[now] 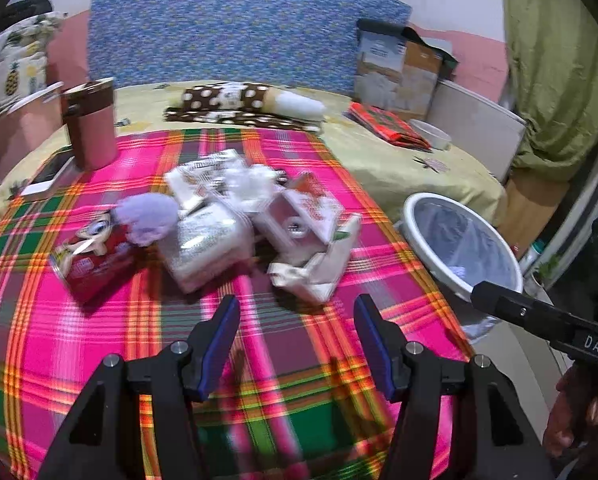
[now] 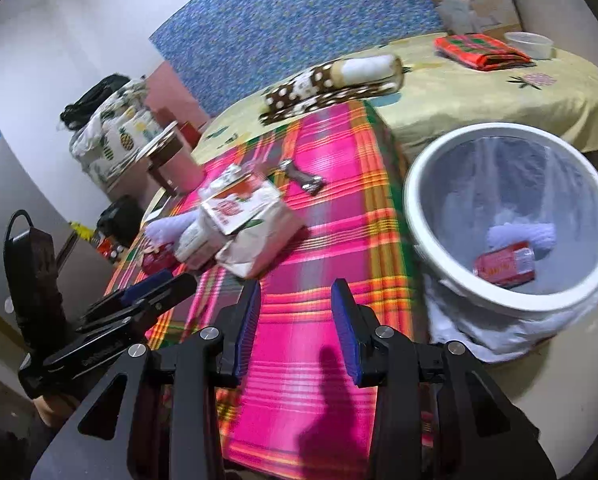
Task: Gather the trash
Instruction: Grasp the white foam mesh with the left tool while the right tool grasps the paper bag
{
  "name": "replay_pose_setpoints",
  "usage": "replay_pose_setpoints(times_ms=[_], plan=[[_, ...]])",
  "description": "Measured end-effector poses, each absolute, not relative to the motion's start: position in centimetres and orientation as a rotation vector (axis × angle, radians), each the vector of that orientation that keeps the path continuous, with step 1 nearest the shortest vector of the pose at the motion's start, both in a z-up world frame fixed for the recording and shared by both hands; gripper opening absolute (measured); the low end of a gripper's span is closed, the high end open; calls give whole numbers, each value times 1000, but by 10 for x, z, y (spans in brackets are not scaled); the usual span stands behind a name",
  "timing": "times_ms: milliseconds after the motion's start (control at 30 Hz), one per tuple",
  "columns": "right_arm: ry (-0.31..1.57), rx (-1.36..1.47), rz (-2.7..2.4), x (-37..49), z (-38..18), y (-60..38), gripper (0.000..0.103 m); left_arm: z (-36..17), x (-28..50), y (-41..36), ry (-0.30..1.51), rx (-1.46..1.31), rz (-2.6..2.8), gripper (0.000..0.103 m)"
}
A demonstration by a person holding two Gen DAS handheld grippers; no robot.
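A heap of trash lies on the pink plaid cloth (image 1: 99,340): white cartons (image 1: 299,240), a clear plastic pack (image 1: 207,244), a purple crumpled wad (image 1: 147,216) and a red snack packet (image 1: 95,256). The cartons also show in the right wrist view (image 2: 247,224). My left gripper (image 1: 297,344) is open and empty, just short of the heap. My right gripper (image 2: 295,328) is open and empty over the cloth's near edge, left of the white bin (image 2: 419,184). The bin holds a red packet (image 2: 505,266) and a purple wad (image 2: 523,236).
A brown and pink canister (image 1: 91,124) and a phone (image 1: 47,180) sit at the cloth's far left. A polka-dot roll (image 1: 239,104), a red folded cloth (image 1: 387,124) and a white bowl (image 1: 431,132) lie on the yellow sheet behind. A small metal wrapper (image 2: 303,176) lies beyond the cartons.
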State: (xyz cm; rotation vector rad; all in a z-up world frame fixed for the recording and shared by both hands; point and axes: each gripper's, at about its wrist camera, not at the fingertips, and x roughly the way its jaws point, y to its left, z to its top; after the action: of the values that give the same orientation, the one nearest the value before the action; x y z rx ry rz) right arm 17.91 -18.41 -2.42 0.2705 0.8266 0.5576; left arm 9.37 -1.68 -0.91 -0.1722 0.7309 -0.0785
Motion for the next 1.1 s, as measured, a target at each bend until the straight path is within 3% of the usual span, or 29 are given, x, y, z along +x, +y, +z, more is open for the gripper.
replay_pose_setpoints(times_ms=[333, 467, 1100], plan=[[843, 267, 608, 193, -25, -159, 40, -6, 94, 33, 698, -199, 57, 61], [850, 289, 610, 202, -28, -154, 62, -5, 104, 48, 694, -211, 92, 61], [938, 471, 563, 238, -52, -153, 59, -10, 153, 59, 710, -230, 111, 61]])
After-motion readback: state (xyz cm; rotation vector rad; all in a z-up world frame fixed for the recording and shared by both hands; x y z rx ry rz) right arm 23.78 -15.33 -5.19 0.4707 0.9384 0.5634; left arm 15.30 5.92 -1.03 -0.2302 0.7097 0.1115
